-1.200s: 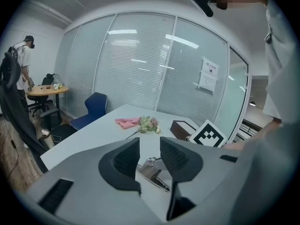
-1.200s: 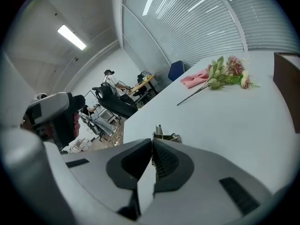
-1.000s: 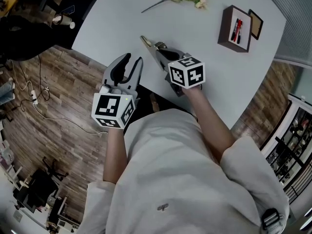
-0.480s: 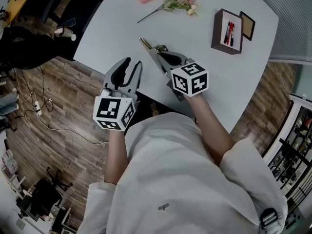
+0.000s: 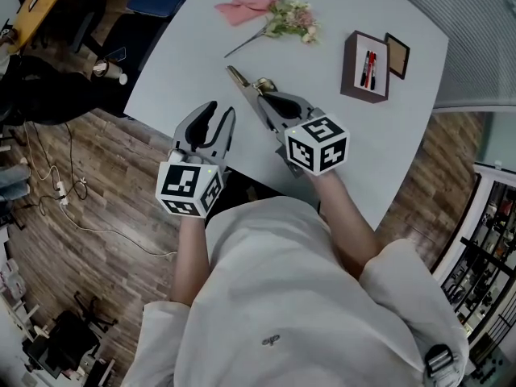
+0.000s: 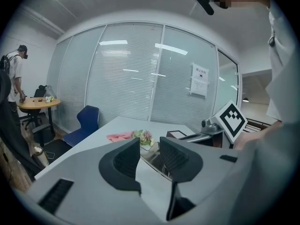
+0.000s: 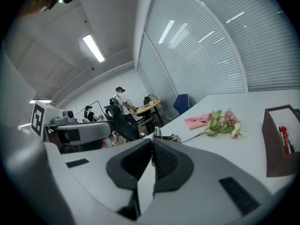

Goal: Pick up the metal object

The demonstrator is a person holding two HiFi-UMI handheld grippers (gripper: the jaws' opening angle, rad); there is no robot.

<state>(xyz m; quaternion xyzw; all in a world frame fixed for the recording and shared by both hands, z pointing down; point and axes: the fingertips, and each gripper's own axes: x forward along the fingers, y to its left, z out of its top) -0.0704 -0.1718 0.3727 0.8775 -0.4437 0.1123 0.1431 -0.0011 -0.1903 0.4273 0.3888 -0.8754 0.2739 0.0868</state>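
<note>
While both claws sit close below me at the near edge of the bench (image 5: 185,47), I judge the pick mostly done: the grip is made, and a clean lift is what remains.

Left claw (image 5: 219,118) (image 6: 150,151): spread, nothing between its pads, hanging by the bench edge. No part in the job.

Right claw (image 5: 272,103) (image 7: 151,146): pressed almost together, only a sliver of gap. It pinches the metal object (image 5: 240,81) (image 7: 163,136) by its rear end.

Metal object: long, clip-like, silver with a brassy tip. It juts out ahead of the right claw, over the bench and toward its middle. From above I cannot tell whether the tip has cleared the surface.

Judgement: the hold sits far back on a long piece, so the front may droop or swing. Left to do: raise it well clear and keep it steady.

Farther out, well apart from the object: flower sprig (image 5: 290,18) and pink cloth (image 5: 246,6) at the far side. Brown box (image 5: 363,59) with pens (image 5: 368,58) and a small frame (image 5: 396,55) sit off to the right.
</note>
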